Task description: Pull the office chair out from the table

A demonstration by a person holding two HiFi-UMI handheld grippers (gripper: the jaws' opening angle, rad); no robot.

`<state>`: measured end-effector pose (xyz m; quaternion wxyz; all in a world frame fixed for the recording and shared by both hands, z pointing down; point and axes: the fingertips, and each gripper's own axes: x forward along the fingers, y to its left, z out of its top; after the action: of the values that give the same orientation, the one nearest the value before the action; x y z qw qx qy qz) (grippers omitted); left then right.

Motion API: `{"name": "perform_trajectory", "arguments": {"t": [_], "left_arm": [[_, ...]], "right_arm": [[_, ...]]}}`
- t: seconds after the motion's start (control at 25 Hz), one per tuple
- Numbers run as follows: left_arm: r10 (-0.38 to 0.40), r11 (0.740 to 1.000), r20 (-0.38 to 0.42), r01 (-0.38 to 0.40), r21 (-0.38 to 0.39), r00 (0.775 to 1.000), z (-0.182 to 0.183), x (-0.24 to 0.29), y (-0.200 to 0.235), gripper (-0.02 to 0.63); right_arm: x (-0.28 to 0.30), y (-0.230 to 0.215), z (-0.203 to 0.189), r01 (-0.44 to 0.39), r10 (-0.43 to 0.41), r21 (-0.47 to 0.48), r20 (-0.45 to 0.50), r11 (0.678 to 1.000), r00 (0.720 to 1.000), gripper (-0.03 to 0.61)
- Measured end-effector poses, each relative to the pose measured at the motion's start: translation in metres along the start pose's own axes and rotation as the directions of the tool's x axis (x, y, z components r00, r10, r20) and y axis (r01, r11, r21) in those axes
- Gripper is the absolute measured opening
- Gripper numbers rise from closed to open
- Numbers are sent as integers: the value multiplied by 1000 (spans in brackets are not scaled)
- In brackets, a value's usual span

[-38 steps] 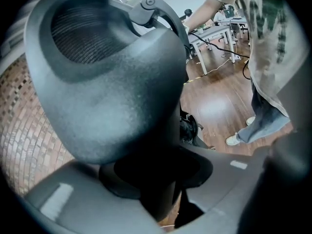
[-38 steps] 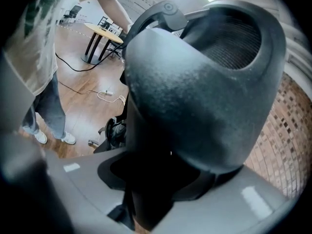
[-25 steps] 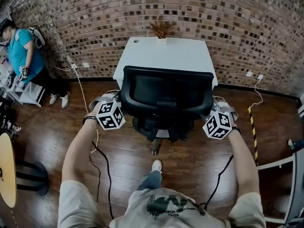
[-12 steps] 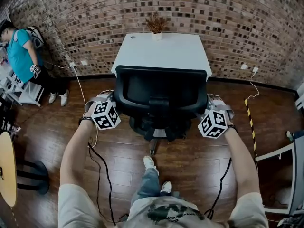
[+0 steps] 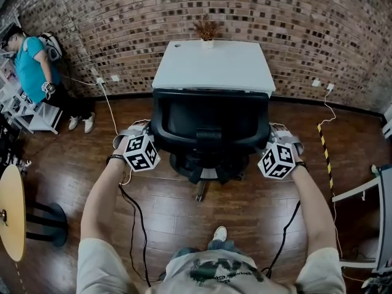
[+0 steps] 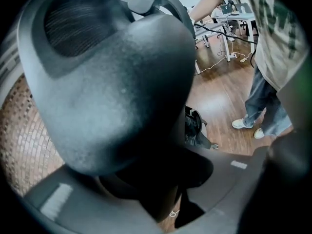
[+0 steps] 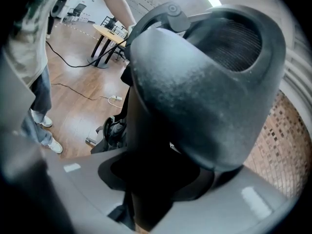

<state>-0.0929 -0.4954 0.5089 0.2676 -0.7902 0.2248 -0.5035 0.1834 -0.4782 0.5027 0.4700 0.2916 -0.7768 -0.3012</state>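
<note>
1. Beside the backrest, both arms reach forward, left gripper (image 5: 146, 137) and right gripper (image 5: 274, 141) clamped on either side of the office chair (image 5: 210, 122).
2. Backrest now just clears the table (image 5: 211, 66) edge; earlier it overlapped.

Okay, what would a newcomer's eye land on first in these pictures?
The black office chair, dead centre, in front of the white table at the brick wall. The left tool and right tool grip its armrests, one each side. A person in a teal shirt is at far left.

place: office workspace | evidence: white desk (image 5: 211, 66), office chair (image 5: 211, 118), brick wall (image 5: 306, 17), wood floor (image 5: 171, 207)
</note>
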Motion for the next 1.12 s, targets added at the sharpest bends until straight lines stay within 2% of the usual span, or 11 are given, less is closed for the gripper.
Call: {"name": "perform_trajectory", "arguments": {"t": [0.84, 1.12], "left_arm": [[2, 1000, 30, -2, 17, 1000, -18, -111, -110, 195], [0, 1000, 33, -1, 22, 999, -19, -138, -132, 195]], "right_arm": [[-88, 109, 72, 28, -27, 7, -42, 1000, 999, 189], [-112, 132, 89, 33, -33, 9, -45, 999, 998, 186]]}}
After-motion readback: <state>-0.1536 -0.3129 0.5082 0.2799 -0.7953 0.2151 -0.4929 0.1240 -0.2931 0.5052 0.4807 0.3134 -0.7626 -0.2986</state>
